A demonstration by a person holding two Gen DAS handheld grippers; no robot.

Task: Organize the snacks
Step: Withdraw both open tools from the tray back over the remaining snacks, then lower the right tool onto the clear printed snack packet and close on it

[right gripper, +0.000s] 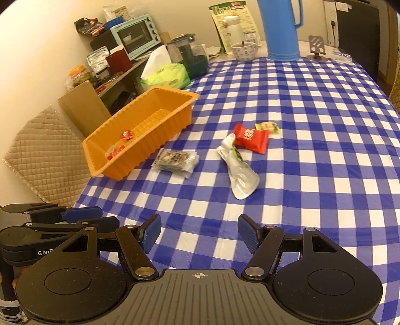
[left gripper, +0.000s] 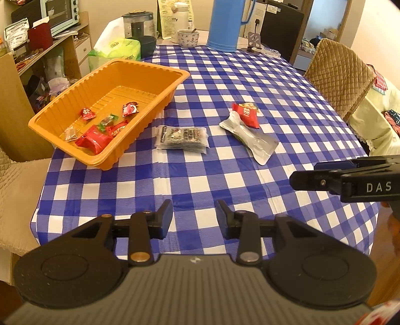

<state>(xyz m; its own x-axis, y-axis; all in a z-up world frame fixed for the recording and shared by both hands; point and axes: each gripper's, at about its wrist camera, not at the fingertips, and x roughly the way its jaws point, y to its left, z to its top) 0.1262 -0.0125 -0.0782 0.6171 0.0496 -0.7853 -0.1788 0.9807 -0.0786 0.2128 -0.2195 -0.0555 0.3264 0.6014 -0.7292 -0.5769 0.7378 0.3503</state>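
Observation:
An orange tray (left gripper: 140,67) stands at the table's left edge and holds several red packets and small wrapped candies. On the blue checked cloth to its right lie a grey-black packet stack (left gripper: 182,137), a silver pouch (left gripper: 250,135), a red packet (left gripper: 246,115) and a small yellow-green packet (right gripper: 267,127). My left gripper (left gripper: 195,217) hovers over the near table edge, jaws apart with nothing between them. To its right, my right gripper (right gripper: 198,232) is also open and empty, well short of the silver pouch (right gripper: 240,172).
At the far end of the table stand a blue thermos jug (left gripper: 227,22), a patterned cup (left gripper: 187,37), a tissue pack (left gripper: 120,47) and a phone stand (left gripper: 255,41). Quilted chairs (left gripper: 337,75) flank the table. Shelves with a toaster oven (right gripper: 137,35) are on the left.

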